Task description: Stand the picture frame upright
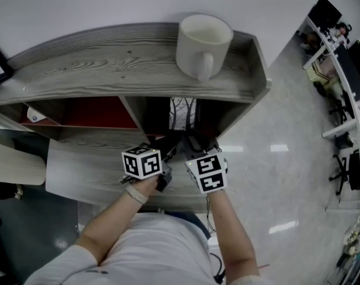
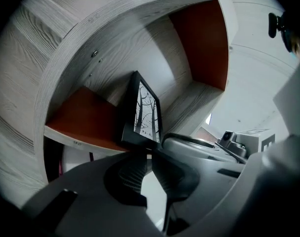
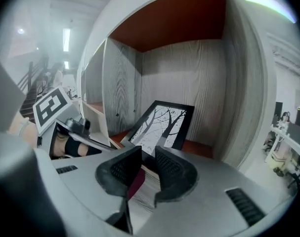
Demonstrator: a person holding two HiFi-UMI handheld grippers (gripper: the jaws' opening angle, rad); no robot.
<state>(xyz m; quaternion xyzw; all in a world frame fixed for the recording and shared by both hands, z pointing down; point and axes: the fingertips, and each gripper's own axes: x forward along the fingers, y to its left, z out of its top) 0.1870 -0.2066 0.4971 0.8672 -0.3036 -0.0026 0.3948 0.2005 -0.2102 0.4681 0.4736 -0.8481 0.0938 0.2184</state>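
Your left gripper [image 2: 149, 154] is clamped on the bottom edge of the picture frame [image 2: 147, 113], while your right gripper [image 3: 148, 156] holds its jaws apart at that same lower edge. The frame sits in the right-hand compartment of the shelf [image 1: 108, 70]. Its long axis runs upward, tilted back toward the rear wall, with the tree picture facing you.

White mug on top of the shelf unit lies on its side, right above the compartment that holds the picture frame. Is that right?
One detail is wrong: the white mug does not lie on its side. It stands upright, mouth up, as the head view shows. The rest holds: it is on top of the shelf unit, above the compartment that holds the picture frame.
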